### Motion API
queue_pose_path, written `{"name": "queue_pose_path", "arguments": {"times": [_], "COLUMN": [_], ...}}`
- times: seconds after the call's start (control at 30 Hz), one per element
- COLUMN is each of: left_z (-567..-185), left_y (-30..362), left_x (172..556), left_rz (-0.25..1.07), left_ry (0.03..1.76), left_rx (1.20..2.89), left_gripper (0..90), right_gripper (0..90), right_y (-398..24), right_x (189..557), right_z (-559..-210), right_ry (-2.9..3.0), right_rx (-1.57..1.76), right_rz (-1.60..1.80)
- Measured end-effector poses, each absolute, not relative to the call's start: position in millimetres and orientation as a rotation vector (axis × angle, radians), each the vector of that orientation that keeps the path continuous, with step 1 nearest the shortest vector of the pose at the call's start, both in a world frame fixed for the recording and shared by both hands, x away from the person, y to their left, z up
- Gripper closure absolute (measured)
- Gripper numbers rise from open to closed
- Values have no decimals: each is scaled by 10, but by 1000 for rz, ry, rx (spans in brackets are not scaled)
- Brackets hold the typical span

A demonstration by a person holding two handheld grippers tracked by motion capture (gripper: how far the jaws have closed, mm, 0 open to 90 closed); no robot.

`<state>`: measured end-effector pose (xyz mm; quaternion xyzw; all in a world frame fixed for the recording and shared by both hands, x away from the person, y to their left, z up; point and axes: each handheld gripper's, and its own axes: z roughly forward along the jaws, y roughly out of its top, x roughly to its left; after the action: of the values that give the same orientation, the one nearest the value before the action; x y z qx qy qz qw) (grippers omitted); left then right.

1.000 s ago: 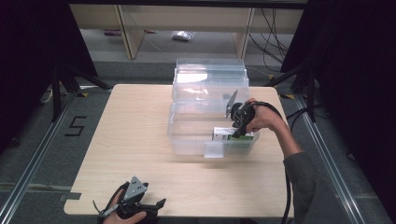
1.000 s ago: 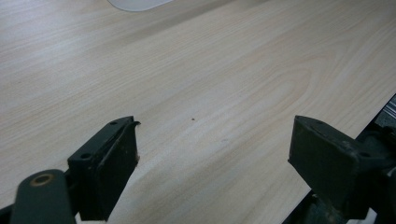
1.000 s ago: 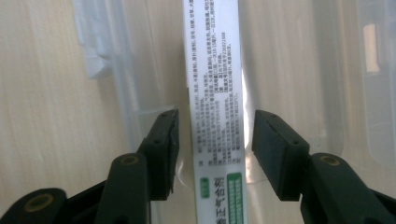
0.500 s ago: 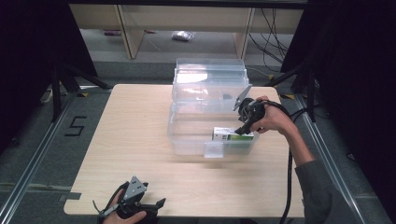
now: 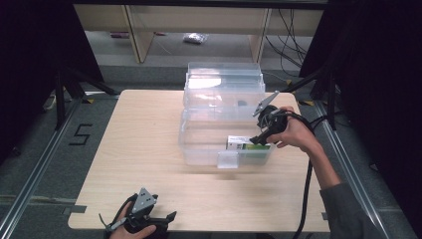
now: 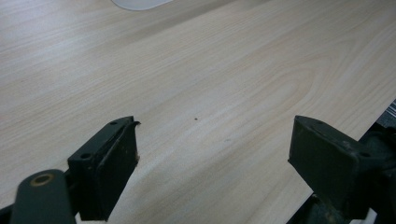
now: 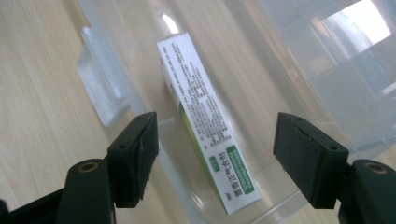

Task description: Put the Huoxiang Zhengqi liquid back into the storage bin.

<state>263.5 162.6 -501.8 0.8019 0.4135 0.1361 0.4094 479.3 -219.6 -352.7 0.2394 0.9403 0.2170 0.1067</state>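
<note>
While the right gripper (image 7: pixel 215 161) hovers wide open and empty, the white-and-green carton (image 7: pixel 205 119) lies in the clear bin (image 5: pixel 199 147) at its 12 o'clock. The left gripper (image 6: pixel 212 168) gapes empty over the table (image 5: pixel 139 144).

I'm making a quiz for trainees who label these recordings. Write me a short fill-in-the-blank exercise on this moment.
1. The white and green box lies inside the clear plastic ____.
2. The right gripper hangs over the box with its jaws ____.
3. The left gripper sits over bare ____ tabletop, holding nothing.
4. In the high view, the left gripper is at the table's ____ edge.

Missing words: bin; open; wooden; near
</note>
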Motion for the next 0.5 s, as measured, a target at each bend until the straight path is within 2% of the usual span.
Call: {"name": "queue_pose_path", "arguments": {"times": [0.5], "left_z": [-5018], "left_y": [1628], "left_x": [2636], "left_rz": [342], "left_ry": [1041], "left_rx": [2020], "left_gripper": [149], "right_gripper": [302], "right_y": [-2319], "right_x": [4654], "right_z": [-3564], "right_ry": [2649], "right_rx": [882], "right_rz": [799]}}
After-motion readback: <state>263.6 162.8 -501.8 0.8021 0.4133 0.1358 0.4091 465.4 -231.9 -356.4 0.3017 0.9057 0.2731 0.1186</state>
